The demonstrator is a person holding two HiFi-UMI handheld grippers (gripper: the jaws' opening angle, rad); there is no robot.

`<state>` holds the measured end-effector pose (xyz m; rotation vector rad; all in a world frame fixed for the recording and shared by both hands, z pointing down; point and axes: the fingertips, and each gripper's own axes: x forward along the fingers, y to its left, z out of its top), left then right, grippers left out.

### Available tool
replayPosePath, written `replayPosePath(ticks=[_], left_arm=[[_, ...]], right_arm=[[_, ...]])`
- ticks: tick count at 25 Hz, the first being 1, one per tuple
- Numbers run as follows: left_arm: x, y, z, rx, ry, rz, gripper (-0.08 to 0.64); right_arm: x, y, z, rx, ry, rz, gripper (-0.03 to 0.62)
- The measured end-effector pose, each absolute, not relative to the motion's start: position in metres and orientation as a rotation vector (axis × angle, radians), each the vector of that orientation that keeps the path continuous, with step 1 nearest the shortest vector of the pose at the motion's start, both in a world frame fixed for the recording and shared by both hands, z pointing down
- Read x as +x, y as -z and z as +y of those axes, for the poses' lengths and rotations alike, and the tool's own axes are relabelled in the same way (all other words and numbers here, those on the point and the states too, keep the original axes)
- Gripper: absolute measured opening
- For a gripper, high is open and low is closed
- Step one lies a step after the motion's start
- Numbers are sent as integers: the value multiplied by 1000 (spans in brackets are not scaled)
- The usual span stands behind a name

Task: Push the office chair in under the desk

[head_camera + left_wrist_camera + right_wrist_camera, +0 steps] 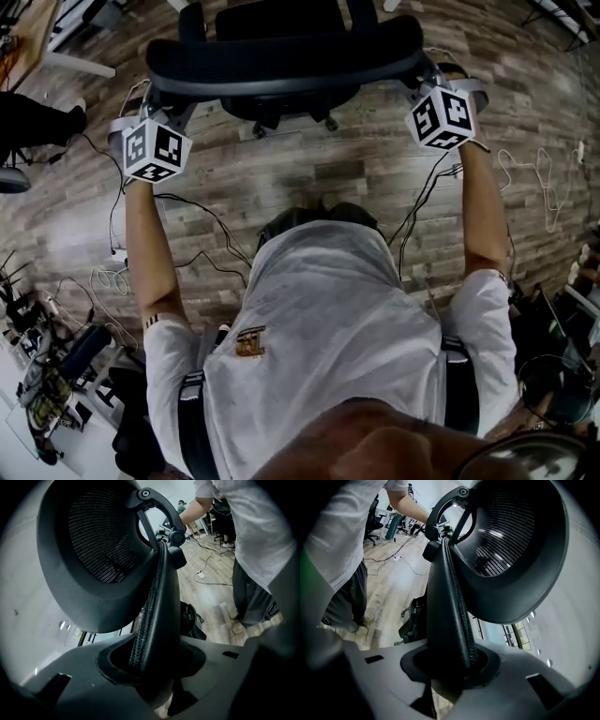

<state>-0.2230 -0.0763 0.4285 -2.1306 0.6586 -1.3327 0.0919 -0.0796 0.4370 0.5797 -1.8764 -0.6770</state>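
Note:
The black office chair [281, 66] stands in front of me on the wood floor, seen from behind and above in the head view. My left gripper [159, 105] grips the left end of its backrest rim, and my right gripper [424, 86] grips the right end. In the left gripper view the padded backrest rim [159, 602] runs down between the jaws of the left gripper [152, 667], under the mesh headrest [93, 550]. The right gripper view shows the same: the rim [447, 606] is pinched in the right gripper [450, 667]. The desk is not clearly in view.
Loose cables [539, 183] trail over the wood floor on both sides. The chair's wheeled base [281, 122] shows under the seat. A white table leg [80, 64] and a person's dark shoe [42, 122] lie at far left. Boxes and gear [56, 375] crowd the lower left.

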Motion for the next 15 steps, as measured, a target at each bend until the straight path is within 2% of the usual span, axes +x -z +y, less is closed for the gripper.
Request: replayPosePath(ticks=[15], left_arm=[[-250,-427,-189,-2122,1334,654,186]], right_arm=[[64,-442,-189,565,637,-1832,120]])
